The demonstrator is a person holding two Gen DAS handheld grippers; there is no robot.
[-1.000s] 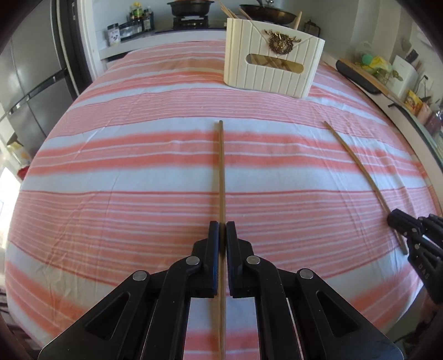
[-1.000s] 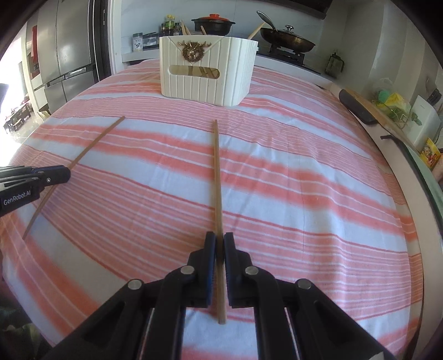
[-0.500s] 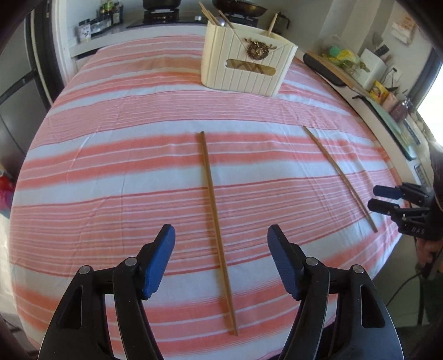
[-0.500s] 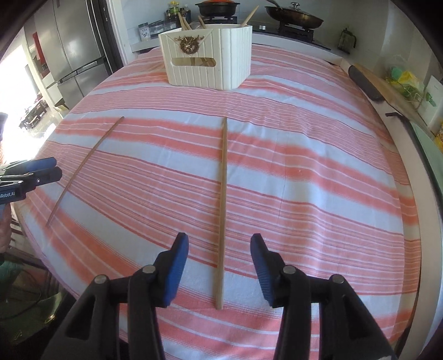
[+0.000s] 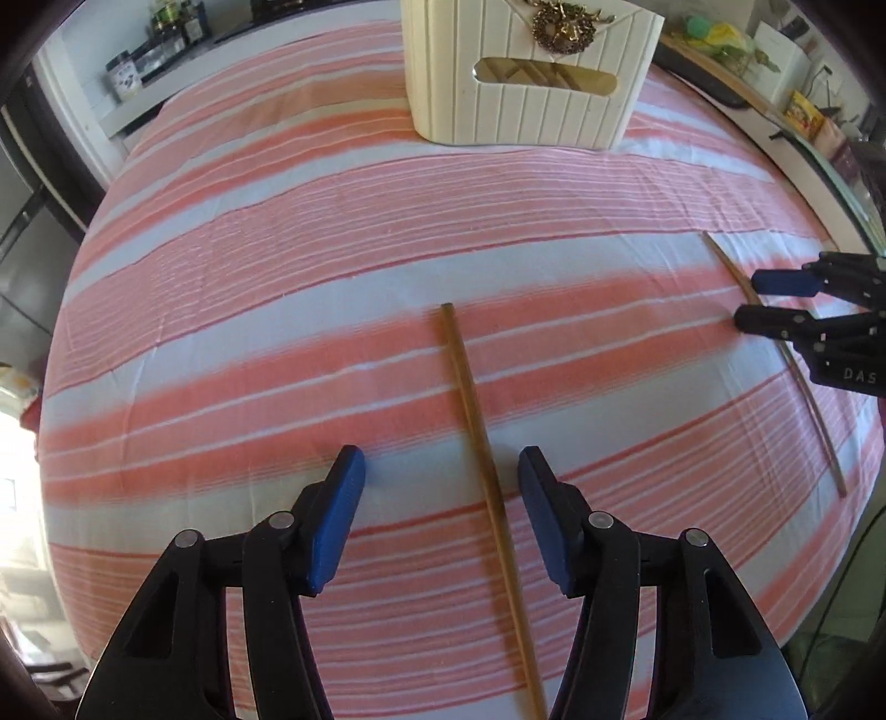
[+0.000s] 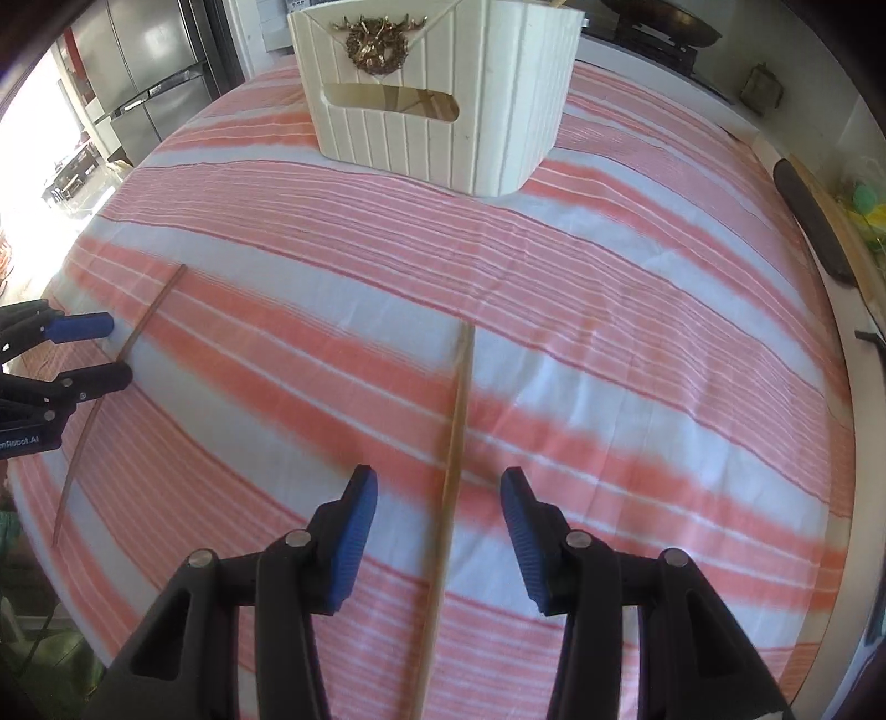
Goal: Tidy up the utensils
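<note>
Two long wooden chopsticks lie on a pink-and-white striped tablecloth. My left gripper [image 5: 440, 457] hovers over one chopstick [image 5: 482, 443], which runs between its blue pads without touching them; its jaws are closing. My right gripper [image 6: 438, 479] stands open over the other chopstick [image 6: 457, 432], pads clear of it. Each gripper shows in the other's view: the right gripper [image 5: 752, 302] over its chopstick [image 5: 814, 404], the left gripper [image 6: 116, 349] over its chopstick [image 6: 88, 421]. A cream ribbed utensil basket [image 5: 526, 105] [image 6: 443, 111] stands at the far end with utensils inside.
A steel fridge [image 6: 149, 88] stands at the far left. A dark pan [image 6: 664, 22] sits on the stove behind the basket, and jars [image 5: 124, 77] stand on the counter. A dark long object [image 6: 808, 221] lies along the table's right edge.
Both grippers went from shut to open. Both moved forward along their chopsticks, nearer the basket. The chopsticks stayed lying on the cloth.
</note>
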